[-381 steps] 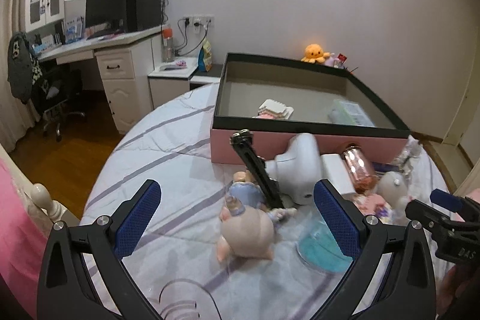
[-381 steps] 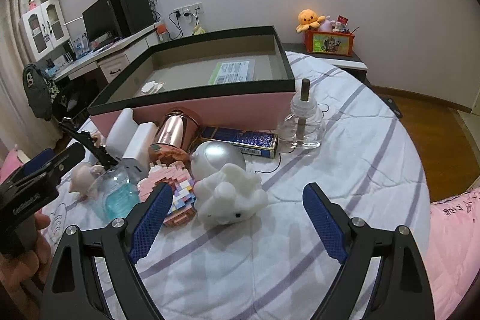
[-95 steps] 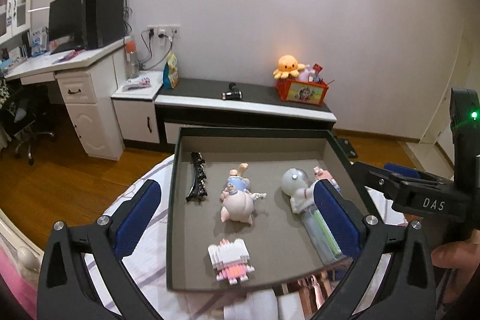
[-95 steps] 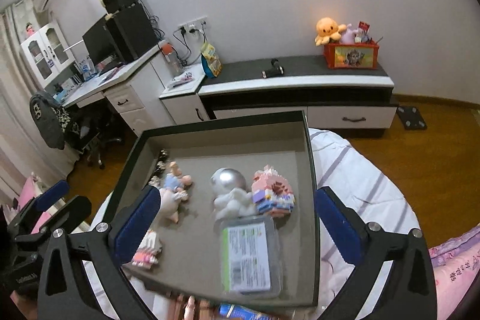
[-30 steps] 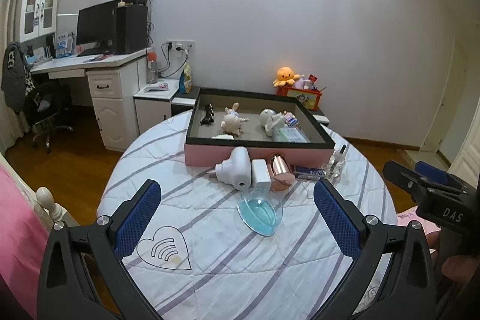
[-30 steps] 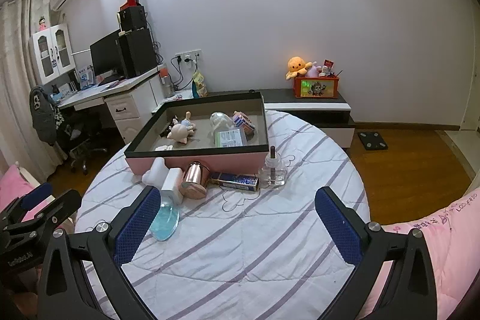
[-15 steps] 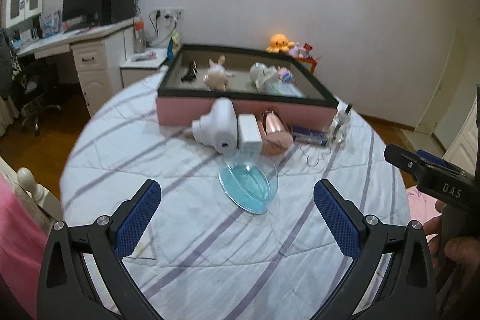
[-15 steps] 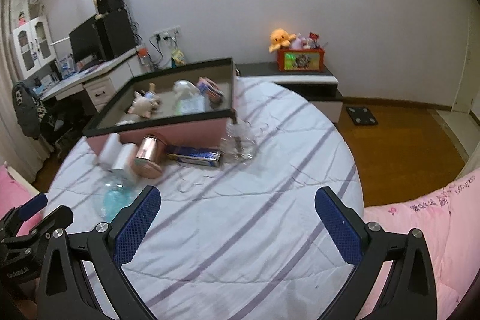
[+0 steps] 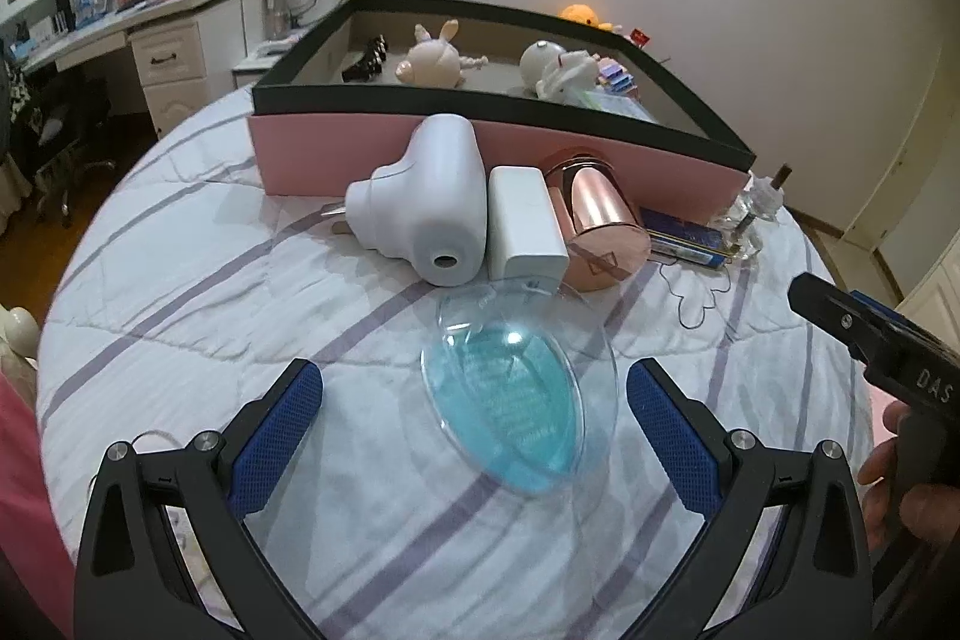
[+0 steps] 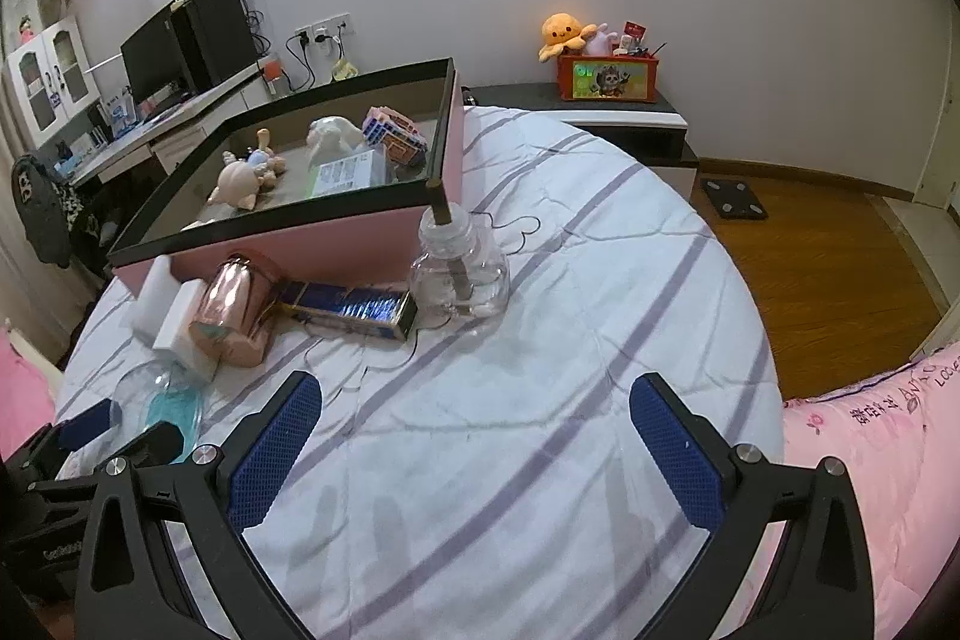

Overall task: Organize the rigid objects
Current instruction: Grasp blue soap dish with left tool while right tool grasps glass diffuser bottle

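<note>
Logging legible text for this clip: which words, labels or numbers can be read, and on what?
"DAS": on the right gripper body, left wrist view.
Pink bedding: embroidered writing, not reliably readable.
Label on the clear packet in the box: too small.
Blue carton: print blurred.

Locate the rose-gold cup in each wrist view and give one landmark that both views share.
Left wrist: the rose-gold cup lies on its side, centre-right, between the white block and the blue box.
Right wrist: cup at left of centre, below the tray.
Shared landmark: the pink tray directly behind the cup.
</note>
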{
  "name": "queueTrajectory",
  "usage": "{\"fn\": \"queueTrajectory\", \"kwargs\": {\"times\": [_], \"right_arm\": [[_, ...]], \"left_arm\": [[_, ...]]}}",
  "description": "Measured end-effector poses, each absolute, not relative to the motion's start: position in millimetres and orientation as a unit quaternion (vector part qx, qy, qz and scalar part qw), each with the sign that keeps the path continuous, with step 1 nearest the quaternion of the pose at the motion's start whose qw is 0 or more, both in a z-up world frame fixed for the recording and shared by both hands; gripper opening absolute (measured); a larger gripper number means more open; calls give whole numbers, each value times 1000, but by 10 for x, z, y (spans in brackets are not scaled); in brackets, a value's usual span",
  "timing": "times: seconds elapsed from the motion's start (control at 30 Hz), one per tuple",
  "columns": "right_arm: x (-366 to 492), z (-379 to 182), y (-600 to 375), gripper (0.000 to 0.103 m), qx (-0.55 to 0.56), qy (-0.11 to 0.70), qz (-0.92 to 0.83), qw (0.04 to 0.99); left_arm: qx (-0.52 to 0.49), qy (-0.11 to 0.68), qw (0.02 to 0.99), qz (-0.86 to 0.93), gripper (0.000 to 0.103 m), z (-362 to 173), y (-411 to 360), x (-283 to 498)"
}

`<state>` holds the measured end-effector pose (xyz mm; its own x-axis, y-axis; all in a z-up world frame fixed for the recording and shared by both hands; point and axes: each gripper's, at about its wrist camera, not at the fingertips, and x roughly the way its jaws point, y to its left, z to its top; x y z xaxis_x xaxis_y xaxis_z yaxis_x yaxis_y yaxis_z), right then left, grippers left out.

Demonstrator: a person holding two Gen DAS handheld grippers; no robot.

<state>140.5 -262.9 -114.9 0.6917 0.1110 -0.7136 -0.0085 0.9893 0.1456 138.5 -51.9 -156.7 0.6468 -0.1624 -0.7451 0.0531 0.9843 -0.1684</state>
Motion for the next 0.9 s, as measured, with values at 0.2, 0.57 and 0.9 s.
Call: {"fn": "queueTrajectory", "kwargs": {"times": [0.2,0.57,0.9], "right_arm": [[1667,-1146,-2624,102,78,395,35,915],[1996,-1313,-2575,78,82,422,27,902],[2093,-1335,-2559,54,90,417,42,903]], "left_arm": [[-79,415,902,-86,68,-1576,-493,1427],[-82,410,904,-93,68,-1543,-478,1423],[-88,408,904,-91,66,-1532,-443,1459]]}}
